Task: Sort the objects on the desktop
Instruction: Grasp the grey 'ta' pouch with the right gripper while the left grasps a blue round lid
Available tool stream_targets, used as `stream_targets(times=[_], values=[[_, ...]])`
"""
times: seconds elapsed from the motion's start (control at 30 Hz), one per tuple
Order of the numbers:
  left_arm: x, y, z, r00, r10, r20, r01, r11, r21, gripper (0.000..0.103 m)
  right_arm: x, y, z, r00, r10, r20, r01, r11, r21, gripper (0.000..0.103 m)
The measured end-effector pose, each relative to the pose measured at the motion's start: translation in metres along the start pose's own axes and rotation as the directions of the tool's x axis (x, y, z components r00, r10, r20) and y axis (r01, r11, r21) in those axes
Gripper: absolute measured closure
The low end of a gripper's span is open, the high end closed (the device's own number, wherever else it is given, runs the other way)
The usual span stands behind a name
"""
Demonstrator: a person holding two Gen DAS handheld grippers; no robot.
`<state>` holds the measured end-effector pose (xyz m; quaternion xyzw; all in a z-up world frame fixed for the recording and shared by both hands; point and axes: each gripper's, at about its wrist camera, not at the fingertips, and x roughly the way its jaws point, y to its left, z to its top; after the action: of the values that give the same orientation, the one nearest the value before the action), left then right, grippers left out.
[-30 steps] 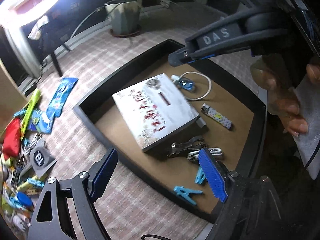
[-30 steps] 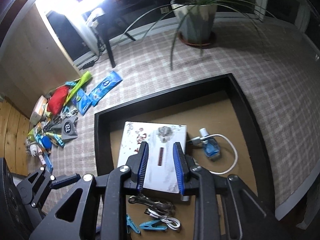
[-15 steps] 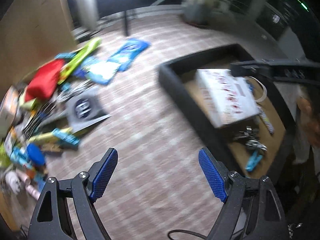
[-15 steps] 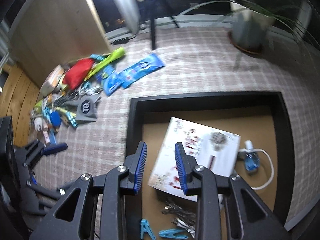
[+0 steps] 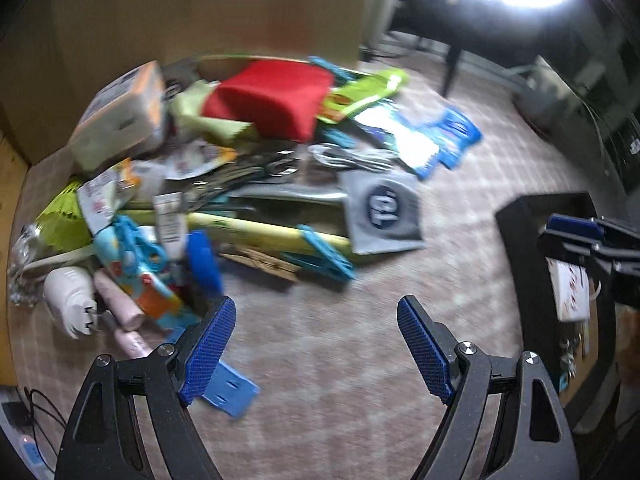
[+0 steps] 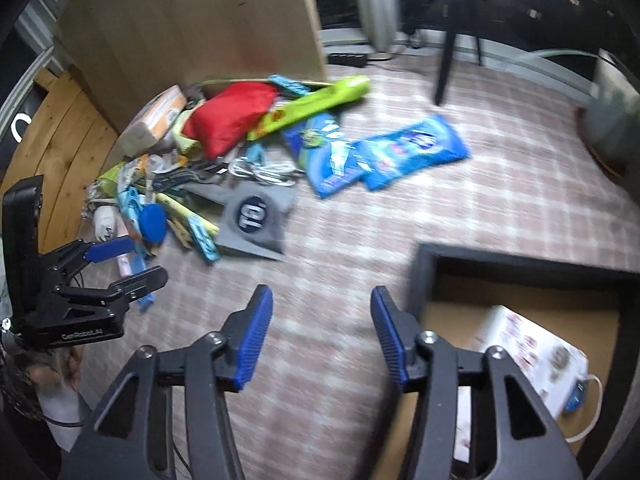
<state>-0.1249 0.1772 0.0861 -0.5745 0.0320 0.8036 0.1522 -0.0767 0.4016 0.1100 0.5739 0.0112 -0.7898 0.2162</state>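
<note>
Left wrist view: wide over the clutter pile [image 5: 224, 184] on the checked cloth [image 5: 340, 360]; only a sliver of black tray [image 5: 520, 264] at right edge. Right wrist view: reaches the tray's corner [image 6: 424, 276], brown floor, white box [image 6: 532, 356] lying inside with a blue-tipped cable [image 6: 580, 396] beside it. Bare cloth between pile and tray, open on both sides of each gripper.

Left gripper [image 5: 316, 344] spread wide, nothing between the pads, near edge of pile; blue clip [image 5: 228, 392] just beside its left finger. Right gripper [image 6: 322, 336] also parted and empty, over bare cloth just beside the tray wall. Grey tag [image 5: 384, 212] at the pile's near edge, red pouch [image 5: 272, 96] at its far side, blue packets [image 6: 384, 152] apart from the rest.

Against a second ago: left view swung off the tray onto the pile; right fingers wider than then. Much motion blur.
</note>
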Motion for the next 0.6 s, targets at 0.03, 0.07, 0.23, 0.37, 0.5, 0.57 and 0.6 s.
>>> stream_targets(times=[0.03,0.07,0.23,0.37,0.5,0.57,0.6], values=[[0.002,0.006,0.002,1.0,-0.001,-0.002,0.001,1.0,-0.014,0.022,0.004,0.004,0.003,1.0,0.004,-0.006,-0.004,1.0,-0.003,0.046],[0.004,0.009,0.003,1.0,-0.003,-0.005,0.003,1.0,-0.023,0.022,0.012,0.012,0.01,1.0,0.012,-0.018,-0.012,1.0,-0.001,0.046],[0.013,0.027,0.01,1.0,-0.013,-0.016,0.011,0.997,-0.076,0.023,0.042,0.031,0.03,0.998,0.019,-0.052,-0.02,1.0,-0.004,0.046],[0.018,0.04,0.016,1.0,0.0,-0.019,-0.002,0.995,-0.105,0.024,0.068,0.033,0.044,0.996,0.005,-0.092,-0.002,1.0,0.026,0.046],[0.025,0.054,0.021,1.0,-0.01,-0.03,0.005,0.989,-0.147,0.027,0.086,0.03,0.052,0.992,0.03,-0.12,-0.019,0.996,0.089,0.046],[0.028,0.058,0.023,0.999,-0.01,-0.039,0.004,0.988,-0.154,0.032,0.093,0.03,0.055,0.991,0.039,-0.132,-0.025,0.994,0.108,0.046],[0.03,0.059,0.023,0.999,-0.014,-0.044,0.007,0.988,-0.156,0.034,0.094,0.03,0.056,0.99,0.038,-0.134,-0.023,0.994,0.11,0.046]])
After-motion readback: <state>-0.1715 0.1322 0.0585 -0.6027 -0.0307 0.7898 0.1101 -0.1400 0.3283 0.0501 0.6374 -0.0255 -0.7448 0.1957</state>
